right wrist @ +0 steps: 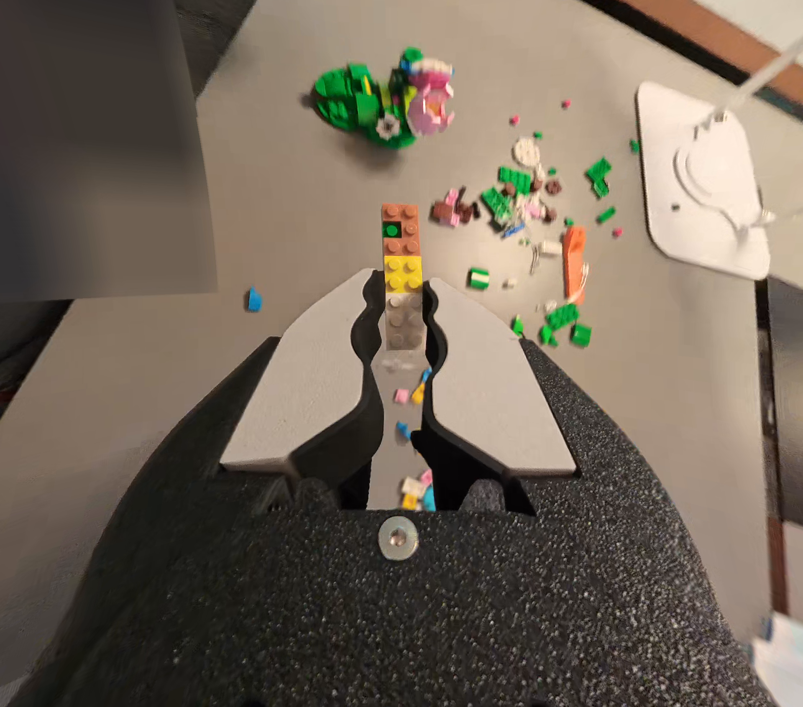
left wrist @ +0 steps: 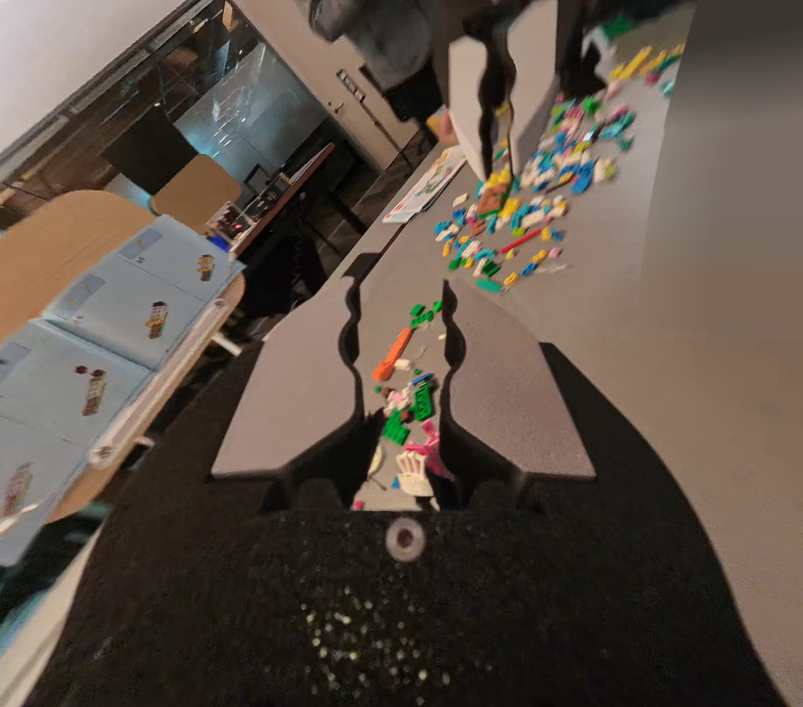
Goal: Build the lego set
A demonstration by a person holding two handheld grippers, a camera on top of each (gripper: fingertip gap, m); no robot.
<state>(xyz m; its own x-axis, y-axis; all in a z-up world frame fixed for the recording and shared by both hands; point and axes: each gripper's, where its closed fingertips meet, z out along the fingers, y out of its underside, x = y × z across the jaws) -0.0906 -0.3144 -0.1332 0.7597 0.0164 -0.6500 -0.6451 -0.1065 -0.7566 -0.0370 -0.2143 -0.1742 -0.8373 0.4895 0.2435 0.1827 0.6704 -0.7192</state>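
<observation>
- Over the table's (left wrist: 608, 338) small scatter of loose pieces (left wrist: 406, 395), your left gripper (left wrist: 399, 291) hangs parted and empty; keep it level.
- In the right wrist view, your right gripper (right wrist: 402, 286) clenches the brick strip (right wrist: 402, 273) by its grey end; squeeze steadily, carrying it toward the green-and-pink build (right wrist: 382, 99) well ahead.

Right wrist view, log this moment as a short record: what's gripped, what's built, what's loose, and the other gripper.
held: right gripper shut on brick strip, brown, yellow and grey
built: green and pink flower model on table
loose: green plates, orange piece
other: left gripper open, empty
manual: booklet beside brick pile
</observation>
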